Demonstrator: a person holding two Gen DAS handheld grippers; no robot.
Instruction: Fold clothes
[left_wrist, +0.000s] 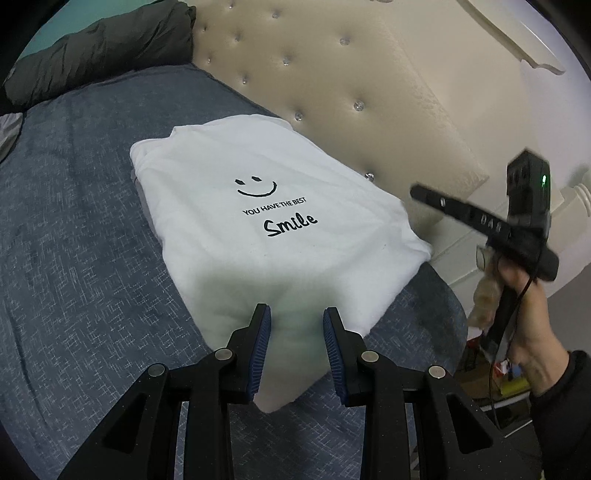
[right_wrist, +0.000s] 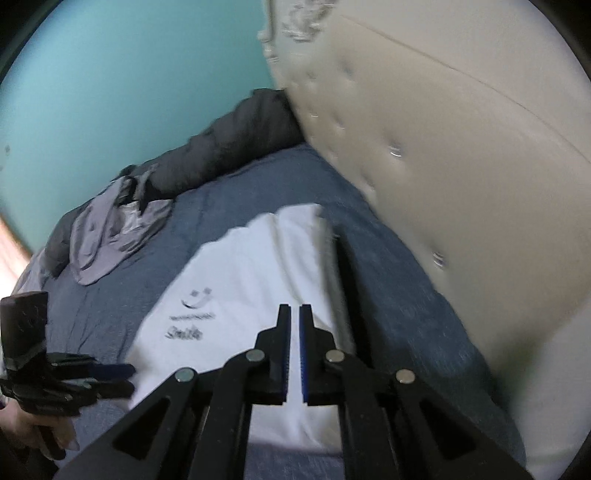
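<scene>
A folded white T-shirt (left_wrist: 258, 236) with a black smiley and "Smile" print lies flat on the blue-grey bed cover (left_wrist: 74, 258), close to the headboard. My left gripper (left_wrist: 297, 312) hovers over the shirt's near corner with its blue pads (left_wrist: 260, 350) apart. The fabric shows between them, and I see no pad pressing on it. The right gripper (right_wrist: 294, 308) is shut with nothing between its fingers, above the shirt (right_wrist: 240, 288) on the headboard side. From the left wrist it appears blurred at the right (left_wrist: 421, 194), held by a hand (left_wrist: 524, 295).
A cream tufted headboard (left_wrist: 332, 74) runs along the bed's far side. A dark quilt (right_wrist: 236, 140) is bunched against the teal wall (right_wrist: 129, 74), with a crumpled grey garment (right_wrist: 110, 236) beside it on the cover. The bed's edge drops off near the hand.
</scene>
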